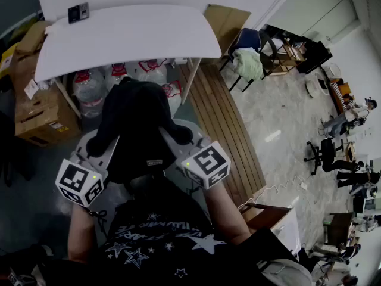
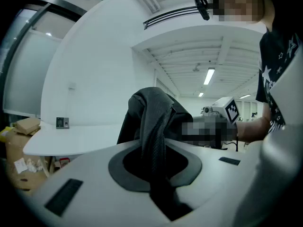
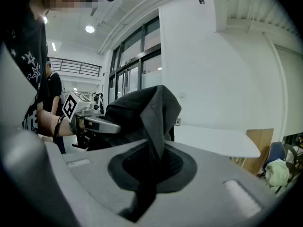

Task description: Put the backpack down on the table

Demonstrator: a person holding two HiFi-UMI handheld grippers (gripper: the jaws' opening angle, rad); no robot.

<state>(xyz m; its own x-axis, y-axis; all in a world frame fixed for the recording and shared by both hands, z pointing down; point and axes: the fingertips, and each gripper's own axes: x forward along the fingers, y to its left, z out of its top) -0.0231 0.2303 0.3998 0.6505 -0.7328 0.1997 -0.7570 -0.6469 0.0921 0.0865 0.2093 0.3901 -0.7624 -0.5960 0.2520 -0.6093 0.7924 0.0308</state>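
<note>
- Hanging in the air between the left claw [image 2: 152,161] and the right claw [image 3: 150,167], the black backpack [image 1: 140,121] is short of the near edge of the white tabletop [image 1: 131,40] and does not rest on it.
- The left claw is closed on a dark strip of the backpack's fabric. The strip rises from between the jaws into the bulk of the bag just ahead.
- The right claw pinches a grey-black fold of the same bag in the same way, with the cloth squeezed between its pads.
- Seen from the head camera, the two claws flank the lower part of the backpack. Their marker cubes face back toward the person, and the bag's rounded top points toward the tabletop.
- A small dark device [image 1: 78,12] lies near the far left corner of the tabletop.
- Several water bottles [image 1: 89,85] stand on the floor under the near edge.
- Cardboard boxes [image 1: 41,115] are stacked beside the left edge.
- A blue chair [image 1: 247,40] stands off the right edge, with a pale green cloth [image 1: 247,63] draped over it.
</note>
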